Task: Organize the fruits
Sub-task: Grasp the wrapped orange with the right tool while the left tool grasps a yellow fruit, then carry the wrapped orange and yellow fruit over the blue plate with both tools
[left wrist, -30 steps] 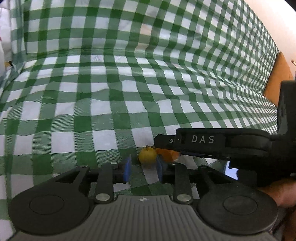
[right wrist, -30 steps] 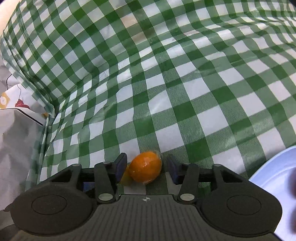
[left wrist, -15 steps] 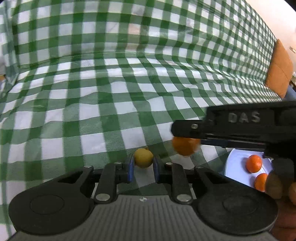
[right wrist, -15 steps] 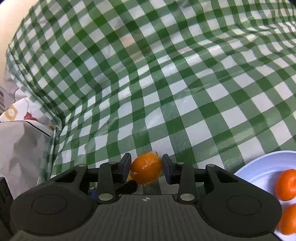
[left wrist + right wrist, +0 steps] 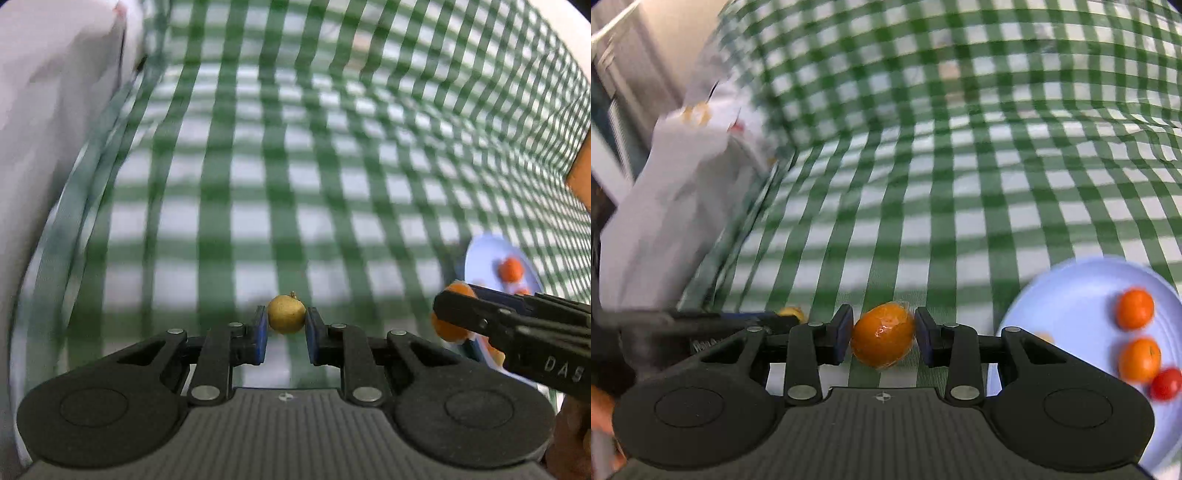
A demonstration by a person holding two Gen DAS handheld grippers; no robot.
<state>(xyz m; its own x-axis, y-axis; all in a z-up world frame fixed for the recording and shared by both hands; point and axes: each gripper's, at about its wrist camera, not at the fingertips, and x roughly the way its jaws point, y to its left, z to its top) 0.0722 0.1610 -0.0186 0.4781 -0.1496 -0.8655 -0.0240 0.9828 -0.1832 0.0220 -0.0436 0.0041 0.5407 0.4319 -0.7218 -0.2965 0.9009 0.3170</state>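
— Looking along our left gripper [image 5: 286, 325], we have its blue pads [image 5: 259, 334] pressed against a small yellow fruit [image 5: 286, 314], one on each side, lifted above the green checked cloth [image 5: 258, 184]. Do we see the same from the other side?

— Only a sliver: in the right wrist view that yellow fruit [image 5: 792, 313] peeks out at the left behind the dark body of the left tool. What we see well there is our right gripper [image 5: 882, 338] clamped on a plastic-wrapped orange [image 5: 882, 339], held above the cloth [image 5: 997, 166], just left of the pale blue plate [image 5: 1071, 295].

— And the plate's contents?

— The right wrist view shows them plainly: two small oranges, one farther [image 5: 1135, 308] and one nearer [image 5: 1139, 360], with a red tomato [image 5: 1165, 384] at the near right edge. In the left wrist view the plate [image 5: 484, 254] sits at the far right, mostly hidden by the right gripper [image 5: 458, 317]; one orange [image 5: 511, 268] is clear on it, and the held orange [image 5: 448, 328] is partly covered by a black finger.

— Anything only one view gives us?

— A white paper bag [image 5: 676, 203] at the left; the left wrist view shows it only as a blurred white mass [image 5: 55, 129].
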